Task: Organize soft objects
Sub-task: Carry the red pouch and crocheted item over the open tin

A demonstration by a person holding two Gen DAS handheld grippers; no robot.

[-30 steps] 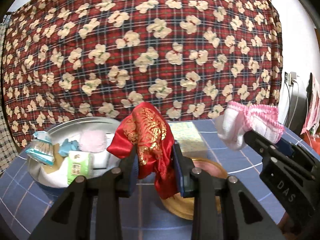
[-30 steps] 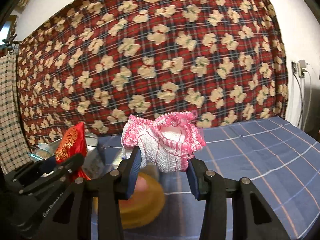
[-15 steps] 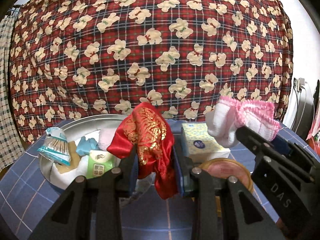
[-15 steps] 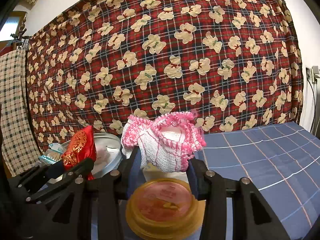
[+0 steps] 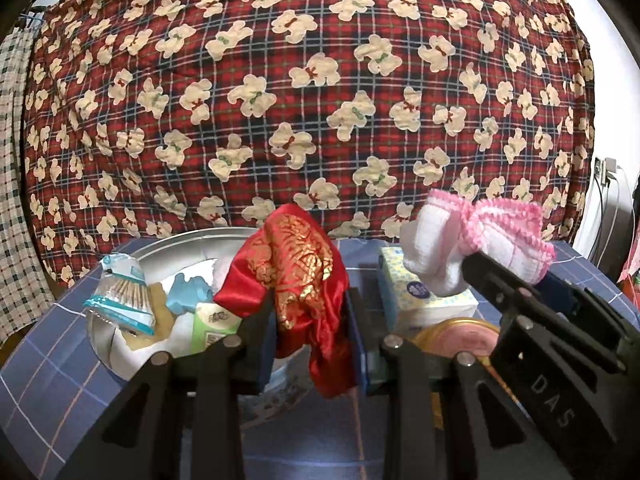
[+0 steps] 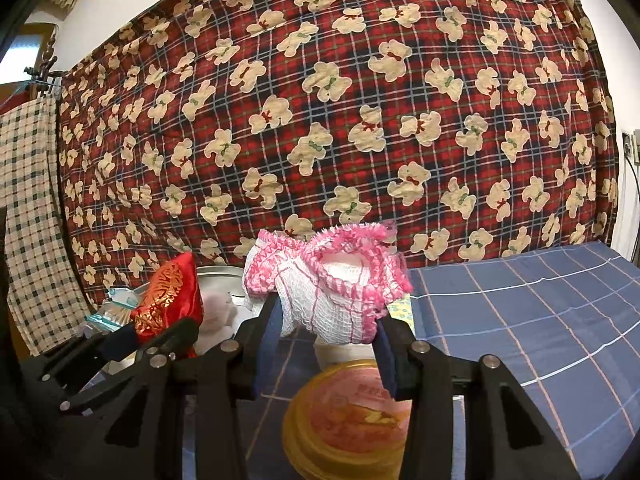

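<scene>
Partly hidden behind the red satin cloth (image 5: 298, 276) pinched by the left hand-held gripper (image 5: 308, 342), the metal basin (image 5: 160, 248) holds packets with unreadable labels. The right hand-held gripper (image 6: 326, 354), stamped "DAS", pinches the pink-edged white cloth (image 6: 332, 284) above a yellow lid (image 6: 352, 420); only the left view shows the tissue box (image 5: 424, 304).

Both grippers were black plastic: the left gripper (image 5: 310, 340) had blue pads and silver screws, while the right gripper (image 5: 520, 280) beside it bore white "DAS" lettering.
</scene>
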